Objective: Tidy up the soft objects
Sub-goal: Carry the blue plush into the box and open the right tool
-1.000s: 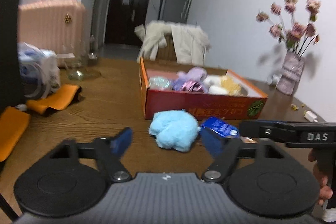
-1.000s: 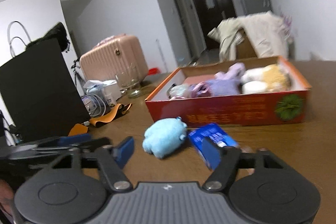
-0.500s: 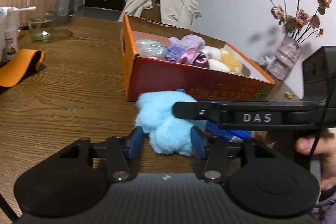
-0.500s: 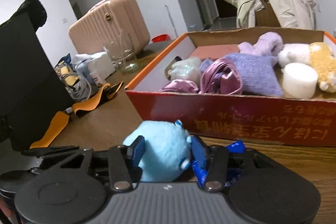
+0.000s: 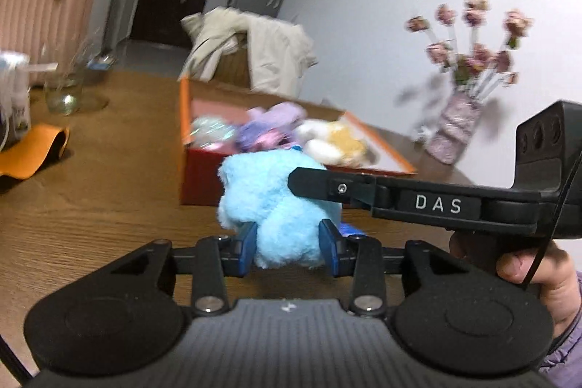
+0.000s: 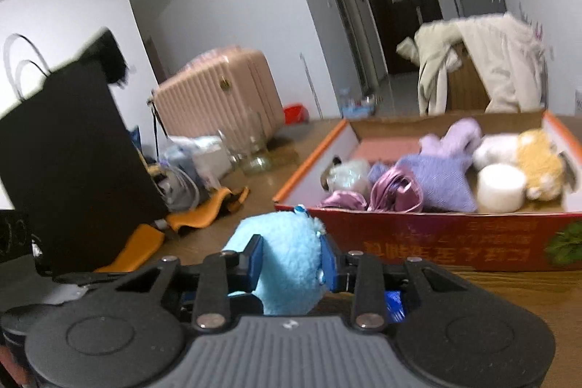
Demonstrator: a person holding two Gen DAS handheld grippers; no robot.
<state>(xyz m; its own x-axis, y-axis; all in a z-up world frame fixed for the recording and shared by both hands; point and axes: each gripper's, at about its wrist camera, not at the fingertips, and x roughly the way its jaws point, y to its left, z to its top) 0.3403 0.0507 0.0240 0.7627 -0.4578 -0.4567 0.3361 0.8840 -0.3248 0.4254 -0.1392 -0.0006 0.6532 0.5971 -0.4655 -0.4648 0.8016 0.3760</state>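
A fluffy light blue plush toy (image 5: 269, 202) is pinched between both grippers and held above the wooden table. My left gripper (image 5: 289, 248) is shut on its lower part. My right gripper (image 6: 291, 260) is shut on the same toy (image 6: 287, 264); its arm crosses the left wrist view from the right (image 5: 436, 202). Behind the toy stands the open red-orange cardboard box (image 6: 436, 242) holding several soft toys: a purple plush (image 6: 440, 177), a yellow-and-white plush (image 6: 534, 159) and a pink satin piece (image 6: 393, 191). The box also shows in the left wrist view (image 5: 203, 177).
A blue packet (image 6: 394, 306) lies on the table under the right gripper. A vase of dried flowers (image 5: 458, 133) stands at the right. An orange cloth (image 5: 32, 148), a glass (image 5: 65, 86) and a black bag (image 6: 72, 162) are at the left. A pink suitcase (image 6: 218, 97) stands behind.
Both grippers closed in on the blue plush from either side, shut on it and lifted it off the table, closer to the box's height.
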